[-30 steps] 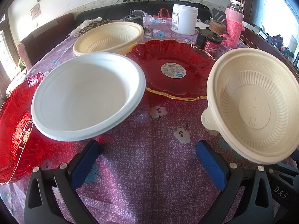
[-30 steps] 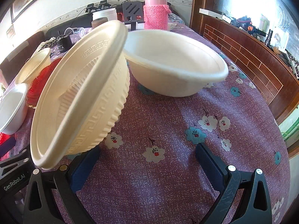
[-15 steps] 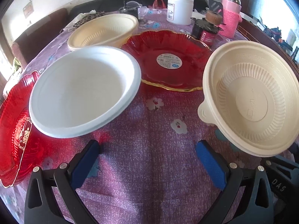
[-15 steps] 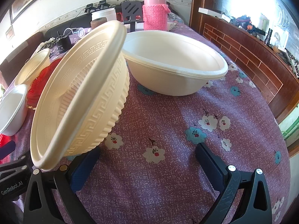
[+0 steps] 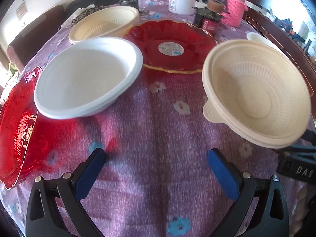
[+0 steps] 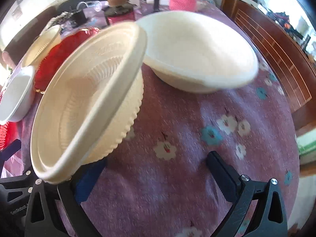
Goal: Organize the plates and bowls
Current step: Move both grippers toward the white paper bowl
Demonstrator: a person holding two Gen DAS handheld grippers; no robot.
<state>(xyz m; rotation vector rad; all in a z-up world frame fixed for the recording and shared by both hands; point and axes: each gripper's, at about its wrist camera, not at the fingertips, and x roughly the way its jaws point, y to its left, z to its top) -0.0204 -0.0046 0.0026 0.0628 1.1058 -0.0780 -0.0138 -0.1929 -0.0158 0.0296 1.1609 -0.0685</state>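
Cream plastic, ribbed inside, the bowl (image 6: 88, 102) nearest the right gripper (image 6: 158, 171) is tilted steeply, its mouth facing left and upward, its rim running from low near the left finger up and away toward the table's far side. Its lower edge sits just at that left finger; whether the finger actually bears on it cannot be told, and the jaws stand wide apart with nothing between the pads. In the left wrist view the same bowl (image 5: 256, 92) hangs ahead and to the right of the left gripper (image 5: 156, 167), mouth turned toward the camera, a small tab on its near-left rim.

Left gripper's jaws are spread wide and hold nothing, above the purple flowered tablecloth (image 5: 158, 128).

Ahead and left of it sits a white bowl (image 5: 88, 77), upright. Beyond that stands a second cream bowl (image 5: 104, 25), also upright. Two red plates are visible: one (image 5: 173, 45) straight ahead with a round label in its centre, one (image 5: 17, 124) at far left, partly under the white bowl.

Ahead of the right gripper, slightly right, rests a second white bowl (image 6: 197, 51), blurred.

Counted: two cream bowls, two white bowls, two red plates.
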